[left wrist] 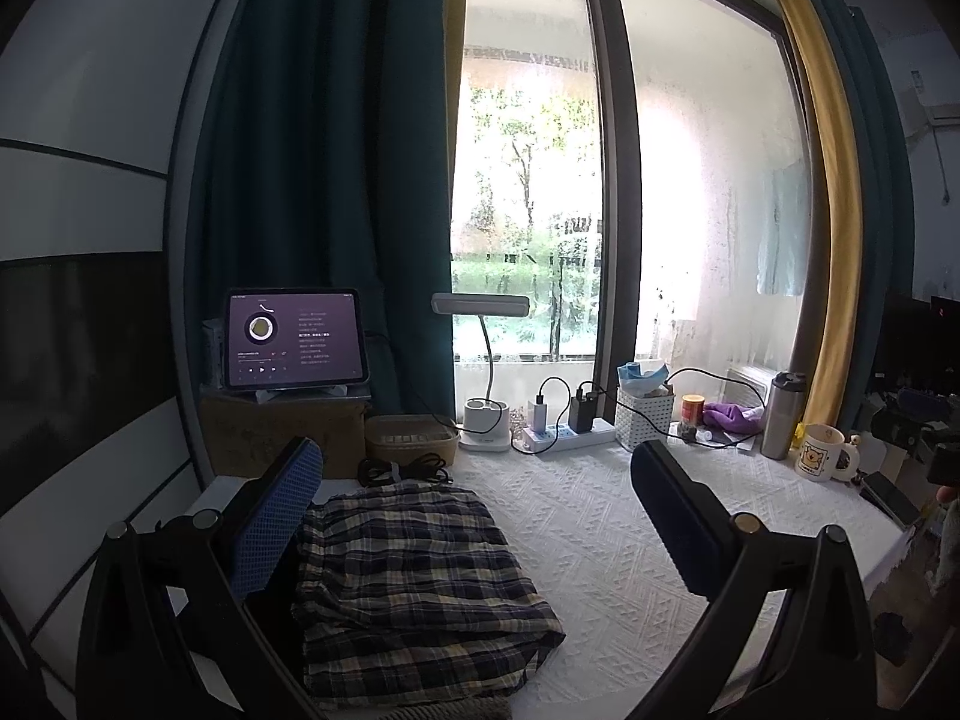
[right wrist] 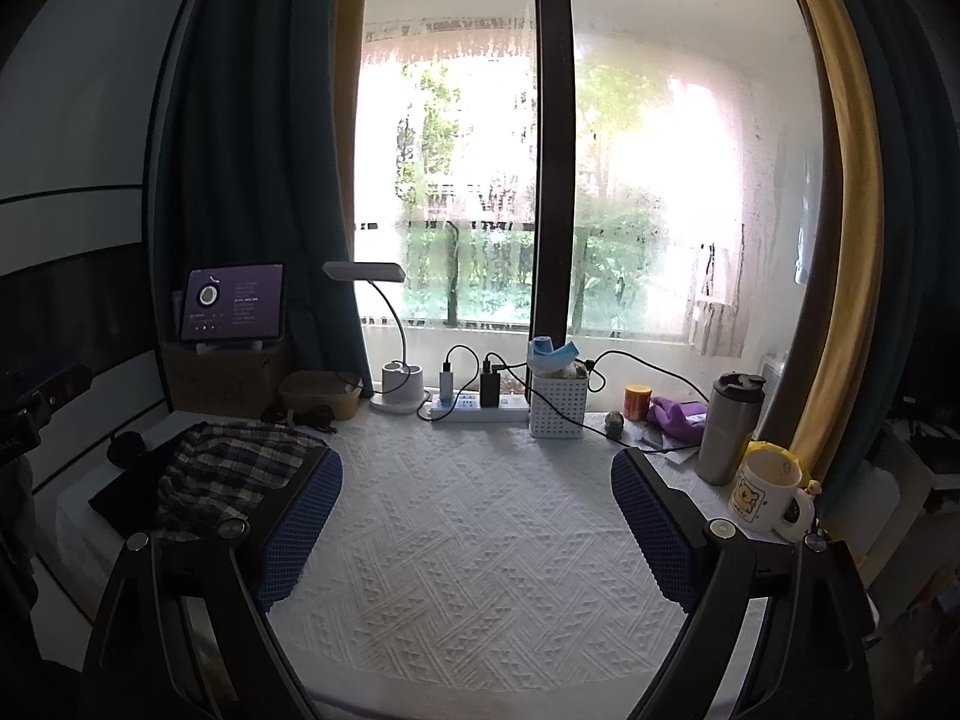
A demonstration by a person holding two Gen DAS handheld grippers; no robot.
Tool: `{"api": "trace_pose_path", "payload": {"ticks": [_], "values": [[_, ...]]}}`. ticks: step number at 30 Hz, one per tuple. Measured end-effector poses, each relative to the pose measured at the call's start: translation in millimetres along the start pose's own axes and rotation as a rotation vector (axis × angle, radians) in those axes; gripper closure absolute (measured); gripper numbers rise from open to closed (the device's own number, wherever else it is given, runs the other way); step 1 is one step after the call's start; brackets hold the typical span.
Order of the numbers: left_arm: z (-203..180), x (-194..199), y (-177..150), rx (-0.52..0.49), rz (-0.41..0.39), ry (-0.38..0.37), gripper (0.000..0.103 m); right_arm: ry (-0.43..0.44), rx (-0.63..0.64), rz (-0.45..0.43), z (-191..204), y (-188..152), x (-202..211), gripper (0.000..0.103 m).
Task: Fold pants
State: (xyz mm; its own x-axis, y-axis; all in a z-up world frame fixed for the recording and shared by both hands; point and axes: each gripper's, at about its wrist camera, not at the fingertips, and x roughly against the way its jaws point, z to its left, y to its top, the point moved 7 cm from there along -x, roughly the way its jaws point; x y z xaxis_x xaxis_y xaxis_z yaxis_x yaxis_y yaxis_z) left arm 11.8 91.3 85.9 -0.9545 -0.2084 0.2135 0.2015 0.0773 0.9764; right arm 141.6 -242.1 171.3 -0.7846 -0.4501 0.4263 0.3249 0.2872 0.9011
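In the left wrist view, the left gripper (left wrist: 474,501) hangs above the table with its fingers spread wide and nothing between them. The plaid pants (left wrist: 414,582) lie folded into a compact bundle on the white textured cloth (left wrist: 600,516), at the left side of the table, just beside the left finger. Behind them a tablet (left wrist: 294,339) stands propped on a cardboard box (left wrist: 282,432), and a desk lamp (left wrist: 483,360) stands by a power strip (left wrist: 570,435). Further right are a white basket (left wrist: 645,417), a steel flask (left wrist: 783,414) and a mug (left wrist: 822,450) with a bear picture.

In the right wrist view, the right gripper (right wrist: 477,501) is likewise spread wide and empty, over bare cloth (right wrist: 474,540). The pants (right wrist: 231,474) lie at the far left, partly behind the left finger. The mug (right wrist: 768,489) and flask (right wrist: 729,429) stand close to the right finger.
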Motion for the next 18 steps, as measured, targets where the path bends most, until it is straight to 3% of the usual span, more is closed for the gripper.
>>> {"api": "trace_pose_path", "payload": {"ticks": [18], "values": [[-2.1, -0.6, -2.6, -0.015, 0.005, -0.007, 0.001, 0.008, 0.005, 0.006, 2.7, -2.7, -1.9, 0.01]]}}
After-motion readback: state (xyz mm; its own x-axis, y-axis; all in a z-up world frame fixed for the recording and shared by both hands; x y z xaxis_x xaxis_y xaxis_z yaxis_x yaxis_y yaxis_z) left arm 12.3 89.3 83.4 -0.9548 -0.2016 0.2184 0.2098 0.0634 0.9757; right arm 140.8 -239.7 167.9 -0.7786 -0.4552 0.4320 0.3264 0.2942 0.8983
